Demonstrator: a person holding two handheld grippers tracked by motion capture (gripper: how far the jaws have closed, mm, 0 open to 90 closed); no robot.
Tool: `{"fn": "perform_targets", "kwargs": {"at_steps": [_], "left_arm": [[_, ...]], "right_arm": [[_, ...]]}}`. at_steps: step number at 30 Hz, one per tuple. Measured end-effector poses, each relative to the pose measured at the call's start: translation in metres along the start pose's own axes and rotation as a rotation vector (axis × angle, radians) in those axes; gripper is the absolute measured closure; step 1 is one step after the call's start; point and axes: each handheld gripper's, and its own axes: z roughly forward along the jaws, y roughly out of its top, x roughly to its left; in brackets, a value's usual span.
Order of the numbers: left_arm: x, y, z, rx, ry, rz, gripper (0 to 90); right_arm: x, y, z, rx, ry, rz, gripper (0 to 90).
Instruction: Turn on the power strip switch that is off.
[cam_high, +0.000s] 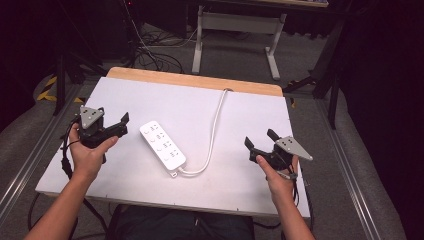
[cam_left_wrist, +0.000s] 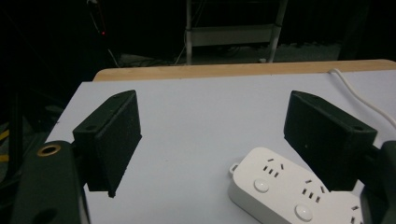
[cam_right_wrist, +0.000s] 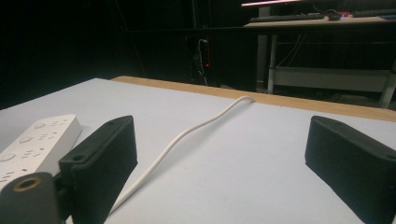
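A white power strip (cam_high: 162, 144) lies at a slant in the middle of the white table top (cam_high: 165, 97). Its white cable (cam_high: 216, 125) curves from its near end up to the table's far edge. My left gripper (cam_high: 116, 126) is held open at the table's left, just left of the strip, nothing between its jaws. In the left gripper view the strip (cam_left_wrist: 285, 189) lies low right, partly behind the right jaw. My right gripper (cam_high: 260, 141) is open at the table's right, apart from the cable. In the right gripper view the strip (cam_right_wrist: 35, 142) is at left and the cable (cam_right_wrist: 187, 133) runs between the jaws.
The table has a wooden far edge (cam_high: 195, 80). Beyond it stand a white table frame (cam_high: 235, 30) and loose cables (cam_high: 155, 55) on the floor. Dark stands and metal rails flank the table on both sides.
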Motion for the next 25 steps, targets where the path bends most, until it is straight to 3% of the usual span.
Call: {"fn": "perform_targets", "kwargs": {"at_steps": [4, 10, 25], "left_arm": [[-0.006, -0.004, -0.006, 0.006, 0.028, 0.019, 17.4], [-0.008, -0.007, -0.013, -0.016, 0.018, 0.057, 17.1], [-0.002, -0.009, -0.010, -0.007, 0.026, 0.035, 17.1]], "right_arm": [[0.000, 0.000, 0.000, -0.001, -0.001, 0.004, 9.6], [0.000, 0.000, 0.000, -0.002, 0.001, 0.001, 9.6], [0.000, 0.000, 0.001, 0.003, -0.003, -0.002, 9.6]]}}
